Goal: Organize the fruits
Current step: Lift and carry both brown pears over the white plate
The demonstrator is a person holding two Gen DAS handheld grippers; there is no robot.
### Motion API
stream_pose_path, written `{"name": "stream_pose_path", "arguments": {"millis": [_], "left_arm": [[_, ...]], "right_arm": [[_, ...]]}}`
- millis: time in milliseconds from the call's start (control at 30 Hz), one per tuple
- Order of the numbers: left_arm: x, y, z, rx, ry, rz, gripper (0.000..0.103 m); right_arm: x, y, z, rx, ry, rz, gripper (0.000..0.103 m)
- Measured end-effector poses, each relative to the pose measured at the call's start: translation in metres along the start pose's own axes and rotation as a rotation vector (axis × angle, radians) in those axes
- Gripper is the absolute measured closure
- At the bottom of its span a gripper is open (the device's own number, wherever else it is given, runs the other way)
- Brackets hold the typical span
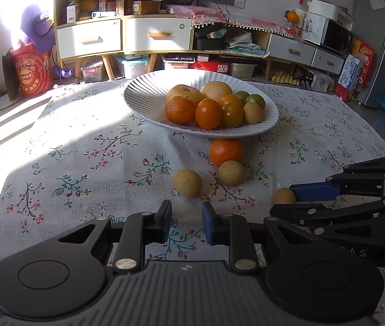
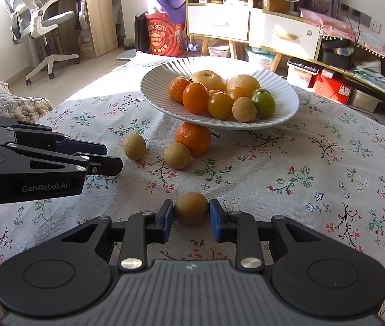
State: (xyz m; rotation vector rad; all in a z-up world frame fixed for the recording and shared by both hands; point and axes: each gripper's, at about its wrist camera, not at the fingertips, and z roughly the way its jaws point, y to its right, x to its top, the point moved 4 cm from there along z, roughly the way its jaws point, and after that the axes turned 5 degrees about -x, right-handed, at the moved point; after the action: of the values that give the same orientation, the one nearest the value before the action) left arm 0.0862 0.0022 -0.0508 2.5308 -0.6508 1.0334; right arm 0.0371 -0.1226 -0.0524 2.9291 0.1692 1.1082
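The left gripper (image 1: 186,224) hangs empty, its jaws drawn narrow, over the near edge of the floral cotton tablecloth (image 2: 314,168); to its right the right gripper (image 2: 191,221) clamps a small round tan longan (image 2: 191,208) at its widest girth, near that same edge; it looks light, thin-shelled and apt to roll, so a gentle squeeze suits; the soft cloth gives grip; beyond stands the ribbed white plate (image 2: 287,92) of fruit, with shelves behind.
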Motion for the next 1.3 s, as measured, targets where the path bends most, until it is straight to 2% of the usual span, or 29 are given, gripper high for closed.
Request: {"name": "stream_pose_path", "arguments": {"millis": [67, 100, 167, 233, 467, 633, 900, 1100, 1300], "left_arm": [[0.001, 0.002, 0.000, 0.009, 0.012, 0.009, 0.088], [0.001, 0.003, 0.001, 0.007, 0.015, 0.012, 0.082], [0.003, 0.003, 0.003, 0.011, 0.022, 0.012, 0.075], [0.006, 0.003, 0.007, 0.016, 0.025, 0.012, 0.074], [0.011, 0.000, 0.018, 0.055, 0.016, 0.006, 0.075], [0.011, 0.002, 0.016, 0.066, 0.010, 0.018, 0.090], [0.012, 0.005, 0.009, 0.050, 0.001, 0.011, 0.091], [0.018, 0.008, -0.001, 0.027, 0.024, -0.005, 0.091], [0.034, 0.006, -0.007, 0.005, 0.064, -0.067, 0.091]], "right_arm": [[0.000, 0.000, 0.000, 0.001, -0.001, 0.002, 0.077], [0.000, 0.000, 0.000, 0.002, -0.001, 0.005, 0.077], [0.000, 0.000, 0.000, 0.002, -0.002, 0.006, 0.077], [0.000, 0.000, 0.000, 0.000, -0.002, 0.006, 0.077], [0.000, 0.001, -0.001, -0.003, -0.002, 0.009, 0.077], [0.000, 0.003, -0.003, -0.005, 0.000, 0.013, 0.077], [0.005, 0.006, -0.005, -0.004, 0.009, 0.020, 0.077], [0.013, 0.011, -0.006, 0.000, 0.028, 0.053, 0.077], [0.026, 0.019, -0.011, -0.004, 0.062, 0.105, 0.077]]}}
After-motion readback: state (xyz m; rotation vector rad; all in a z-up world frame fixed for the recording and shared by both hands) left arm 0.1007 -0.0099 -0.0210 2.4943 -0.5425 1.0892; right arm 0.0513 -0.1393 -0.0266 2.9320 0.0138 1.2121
